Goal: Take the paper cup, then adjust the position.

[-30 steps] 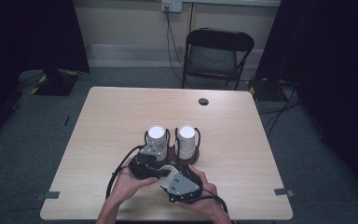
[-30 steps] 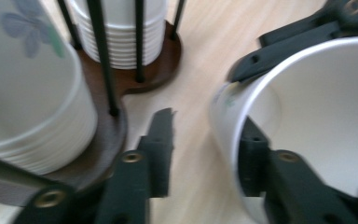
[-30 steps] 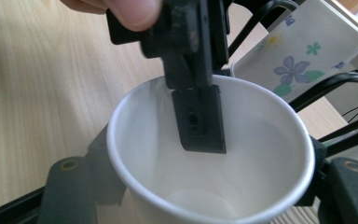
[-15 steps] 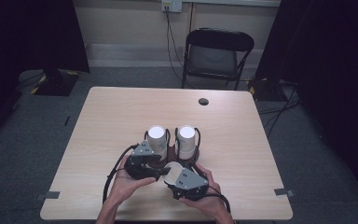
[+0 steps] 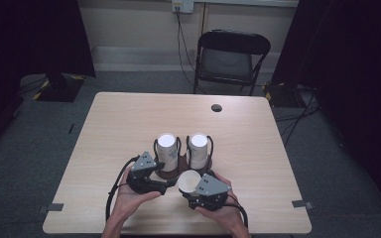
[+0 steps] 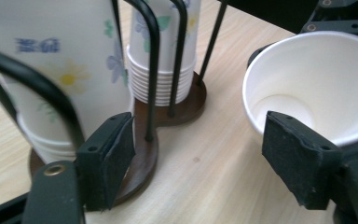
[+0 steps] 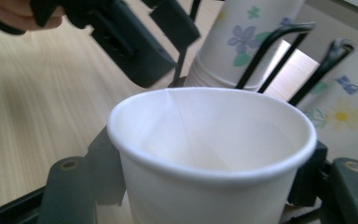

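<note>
A plain white paper cup (image 5: 189,181) (image 7: 209,154) stands upright between the jaws of my right gripper (image 5: 191,188) (image 7: 209,179), which is shut on its wall. My left gripper (image 5: 170,184) (image 6: 200,135) is just left of it, open; its jaws have just been opening and nothing is between them. In the left gripper view the held cup (image 6: 314,81) sits beyond the right pad (image 6: 298,161). Behind both grippers, two stacks of flowered paper cups (image 5: 167,148) (image 5: 199,147) stand in black wire holders on brown round bases (image 6: 142,156).
The wooden table (image 5: 129,119) has a small dark cable hole (image 5: 216,107) near its far edge. A black folding chair (image 5: 230,59) stands behind the table. Cables trail from both grippers toward the near edge.
The left gripper's jaws have spread wider. The two grippers have drawn apart, with the right one shifting to the right and carrying the white cup.
</note>
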`<state>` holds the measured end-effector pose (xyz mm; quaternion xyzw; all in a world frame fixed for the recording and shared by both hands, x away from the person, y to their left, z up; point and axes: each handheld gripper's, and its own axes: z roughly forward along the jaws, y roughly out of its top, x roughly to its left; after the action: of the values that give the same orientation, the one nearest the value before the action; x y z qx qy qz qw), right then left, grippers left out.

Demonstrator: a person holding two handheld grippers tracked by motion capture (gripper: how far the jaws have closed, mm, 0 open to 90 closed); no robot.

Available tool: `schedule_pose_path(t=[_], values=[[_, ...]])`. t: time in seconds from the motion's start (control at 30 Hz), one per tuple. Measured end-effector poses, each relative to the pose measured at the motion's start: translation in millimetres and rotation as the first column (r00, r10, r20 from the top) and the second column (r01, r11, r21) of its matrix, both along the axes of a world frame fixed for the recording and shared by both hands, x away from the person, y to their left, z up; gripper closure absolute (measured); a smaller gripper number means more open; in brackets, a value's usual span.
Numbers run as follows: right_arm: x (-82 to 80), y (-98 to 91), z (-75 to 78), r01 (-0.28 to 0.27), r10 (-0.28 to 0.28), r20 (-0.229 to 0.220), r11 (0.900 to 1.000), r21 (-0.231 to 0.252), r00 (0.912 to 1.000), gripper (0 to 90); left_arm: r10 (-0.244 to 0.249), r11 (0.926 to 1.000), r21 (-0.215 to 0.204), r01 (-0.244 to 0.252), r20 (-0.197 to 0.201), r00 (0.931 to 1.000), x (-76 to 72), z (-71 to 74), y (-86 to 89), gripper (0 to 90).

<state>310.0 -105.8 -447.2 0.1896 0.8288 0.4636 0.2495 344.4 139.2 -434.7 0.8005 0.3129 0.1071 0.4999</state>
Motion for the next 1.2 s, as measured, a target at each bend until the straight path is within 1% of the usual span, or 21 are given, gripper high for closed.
schedule_pose_path(t=[0.13, 0.17, 0.27, 0.3, 0.37, 0.47, 0.6, 0.67, 0.73, 0.77, 0.8, 0.83, 0.87, 0.9, 0.93, 0.97, 1.0, 1.03, 1.1, 1.13, 1.2], values=[[1.6, -8.1, 0.8, 0.026, -0.026, -0.018, 0.9992, 0.031, 0.9995, 30.9, 0.038, 0.9979, -0.053, -0.036, 0.024, 0.9990, -5.0, 0.0, 9.5, 21.4], [1.6, -10.4, 0.7, 0.030, -0.029, -0.021, 0.9988, 0.038, 0.9994, 30.9, 0.050, 0.9959, -0.077, -0.047, 0.029, 0.9983, -6.6, -0.1, 12.5, 20.9], [1.2, -17.7, 0.1, 0.056, -0.054, -0.030, 0.9964, 0.063, 0.9981, 31.0, 0.073, 0.9917, -0.110, -0.068, 0.048, 0.9961, -9.6, -1.6, 19.1, 17.4], [1.0, -21.0, -0.2, 0.066, -0.064, -0.035, 0.9952, 0.071, 0.9973, 31.1, 0.075, 0.9915, -0.110, -0.070, 0.047, 0.9960, -10.0, -1.8, 20.7, 16.0], [2.1, -25.8, -0.5, 0.098, -0.095, -0.038, 0.9922, 0.077, 0.9947, 31.2, 0.091, 0.9915, -0.100, -0.084, 0.067, 0.9936, -11.9, -2.9, 23.8, 15.9], [4.3, -32.8, -0.1, 0.131, -0.127, -0.044, 0.9872, 0.091, 0.9909, 31.3, 0.108, 0.9910, -0.088, -0.101, 0.072, 0.9916, -13.4, -4.7, 28.1, 15.7], [6.9, -42.3, 1.6, 0.181, -0.175, -0.055, 0.9749, 0.129, 0.9830, 31.5, 0.135, 0.9886, -0.080, -0.127, 0.099, 0.9859, -15.7, -8.3, 35.7, 15.6], [8.6, -47.8, 2.3, 0.208, -0.202, -0.054, 0.9664, 0.151, 0.9779, 31.5, 0.157, 0.9860, -0.075, -0.149, 0.120, 0.9803, -17.1, -11.1, 38.8, 15.7], [10.3, -55.1, 2.7, 0.228, -0.222, -0.053, 0.9535, 0.197, 0.9736, 31.7, 0.176, 0.9829, -0.078, -0.167, 0.124, 0.9766, -17.3, -14.8, 43.2, 15.8], [11.2, -57.6, 3.0, 0.238, -0.231, -0.056, 0.9494, 0.205, 0.9713, 31.8, 0.198, 0.9786, -0.083, -0.188, 0.130, 0.9715, -18.1, -16.3, 45.3, 15.8], [12.6, -60.2, 3.6, 0.262, -0.255, -0.057, 0.9431, 0.205, 0.9652, 31.8, 0.212, 0.9753, -0.092, -0.201, 0.140, 0.9671, -18.9, -18.3, 48.8, 15.8], [14.4, -63.9, 4.6, 0.279, -0.273, -0.057, 0.9378, 0.206, 0.9603, 31.8, 0.222, 0.9726, -0.100, -0.210, 0.132, 0.9660, -18.6, -19.8, 50.6, 15.6], [15.7, -66.2, 5.2, 0.283, -0.277, -0.059, 0.9344, 0.216, 0.9591, 31.9, 0.238, 0.9693, -0.098, -0.226, 0.136, 0.9617, -18.4, -21.8, 52.5, 15.6], [17.2, -68.8, 6.1, 0.296, -0.289, -0.066, 0.9288, 0.222, 0.9550, 32.0, 0.261, 0.9645, -0.082, -0.251, 0.151, 0.9535, -18.6, -24.0, 54.5, 15.6], [19.2, -72.0, 7.4, 0.319, -0.311, -0.070, 0.9203, 0.227, 0.9478, 32.2, 0.279, 0.9597, -0.076, -0.271, 0.150, 0.9485, -18.9, -25.2, 55.2, 15.5], [20.7, -73.9, 8.1, 0.326, -0.318, -0.070, 0.9164, 0.232, 0.9453, 32.5, 0.292, 0.9563, -0.066, -0.285, 0.161, 0.9429, -19.0, -27.2, 56.9, 15.5], [23.5, -76.8, 9.5, 0.359, -0.348, -0.087, 0.9033, 0.235, 0.9334, 32.8, 0.293, 0.9560, -0.062, -0.287, 0.158, 0.9429, -19.5, -28.0, 58.1, 15.6], [25.2, -78.6, 10.2, 0.380, -0.368, -0.096, 0.8938, 0.238, 0.9249, 32.9, 0.289, 0.9572, -0.068, -0.281, 0.158, 0.9442, -19.3, -29.7, 59.3, 16.0], [29.0, -83.8, 11.7, 0.404, -0.387, -0.115, 0.8795, 0.252, 0.9149, 32.7, 0.313, 0.9499, -0.063, -0.306, 0.167, 0.9351, -20.4, -32.8, 62.3, 15.8], [31.3, -86.4, 12.5, 0.425, -0.406, -0.126, 0.8684, 0.255, 0.9051, 32.7, 0.317, 0.9486, -0.060, -0.311, 0.168, 0.9336, -20.7, -33.7, 63.3, 15.7], [35.1, -90.0, 13.2, 0.441, -0.420, -0.134, 0.8569, 0.268, 0.8977, 32.8, 0.333, 0.9428, -0.061, -0.328, 0.169, 0.9275, -21.3, -36.1, 65.4, 15.7]])
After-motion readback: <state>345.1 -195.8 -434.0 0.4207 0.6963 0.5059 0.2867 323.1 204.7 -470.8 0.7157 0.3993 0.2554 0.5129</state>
